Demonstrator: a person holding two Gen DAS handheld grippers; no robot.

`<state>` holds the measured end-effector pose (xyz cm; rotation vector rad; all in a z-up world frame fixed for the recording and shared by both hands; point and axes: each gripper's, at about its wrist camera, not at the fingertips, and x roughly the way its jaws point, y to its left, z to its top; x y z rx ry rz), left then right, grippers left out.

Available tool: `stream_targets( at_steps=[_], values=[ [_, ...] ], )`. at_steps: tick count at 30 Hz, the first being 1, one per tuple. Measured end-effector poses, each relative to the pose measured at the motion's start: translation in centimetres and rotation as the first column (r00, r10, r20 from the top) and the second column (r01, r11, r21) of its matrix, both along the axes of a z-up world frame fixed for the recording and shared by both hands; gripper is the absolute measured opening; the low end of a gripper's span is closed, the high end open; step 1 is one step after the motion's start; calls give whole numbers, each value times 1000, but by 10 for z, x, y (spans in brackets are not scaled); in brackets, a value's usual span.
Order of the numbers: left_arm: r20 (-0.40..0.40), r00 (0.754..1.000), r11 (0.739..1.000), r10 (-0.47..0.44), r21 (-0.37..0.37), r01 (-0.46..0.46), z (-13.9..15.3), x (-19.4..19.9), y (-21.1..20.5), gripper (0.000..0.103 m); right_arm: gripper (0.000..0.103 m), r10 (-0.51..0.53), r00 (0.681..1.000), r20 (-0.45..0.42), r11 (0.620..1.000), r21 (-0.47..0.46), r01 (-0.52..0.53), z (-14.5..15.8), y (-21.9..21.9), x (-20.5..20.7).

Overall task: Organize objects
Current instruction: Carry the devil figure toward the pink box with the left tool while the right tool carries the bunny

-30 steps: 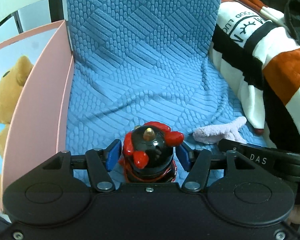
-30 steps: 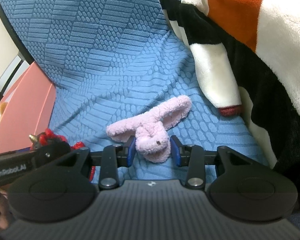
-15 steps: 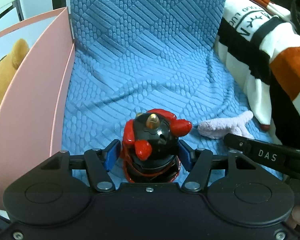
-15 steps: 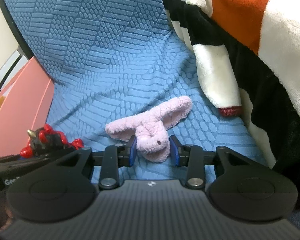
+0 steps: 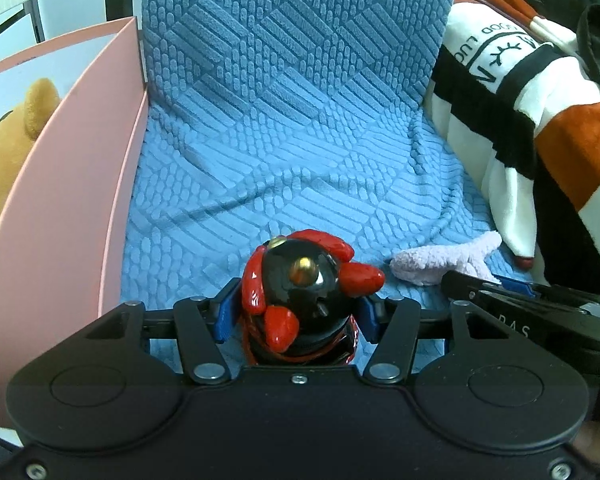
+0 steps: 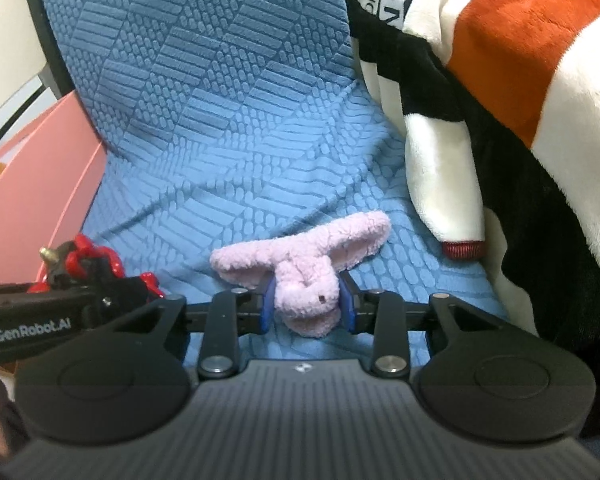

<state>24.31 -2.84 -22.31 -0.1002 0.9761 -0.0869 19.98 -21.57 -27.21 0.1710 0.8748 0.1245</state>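
Observation:
A glossy black and red figurine (image 5: pixel 304 292) with a gold tip stands between the blue pads of my left gripper (image 5: pixel 296 314), which is shut on it over the blue textured sofa cover (image 5: pixel 284 152). The figurine also shows in the right wrist view (image 6: pixel 88 268), at the left. A pink plush bunny (image 6: pixel 306 276) with long ears lies on the cover; my right gripper (image 6: pixel 306 308) is shut on its head. Its ears show in the left wrist view (image 5: pixel 444 260), beside the right gripper's body.
A pink box (image 5: pixel 60 184) with a brown teddy bear (image 5: pixel 8 136) inside stands at the left edge of the cover. A striped white, black and orange fleece garment (image 5: pixel 540 112) lies piled at the right, also in the right wrist view (image 6: pixel 500 80).
Both grippers have closed in on their toys: the left pads now press the figurine and the right pads squeeze the bunny's head. The left view has drawn back slightly from the pink box.

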Motion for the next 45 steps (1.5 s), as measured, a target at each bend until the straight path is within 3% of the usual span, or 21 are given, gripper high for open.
stream_targets(
  at_steps=[14, 23, 31, 35, 45],
  values=[
    [-10, 1000, 998, 6, -64, -7, 29, -23, 17, 55, 35, -77, 996, -53, 993, 89, 82, 20, -4, -34],
    [23, 1000, 992, -10, -127, 13, 72, -42, 29, 55, 35, -93, 994, -60, 986, 130, 100, 47, 3, -57],
    [42, 999, 992, -17, -122, 22, 115, -57, 40, 55, 35, -47, 996, -75, 987, 153, 58, 82, 22, -75],
    [48, 999, 988, -1, -153, 8, 139, -60, 52, 55, 35, -30, 997, -78, 985, 166, 42, 105, 27, -77],
    [102, 994, 987, 48, -157, -32, 192, -56, 101, 55, 35, 32, 999, -17, 988, 153, -29, 163, 51, -65]
  ],
)
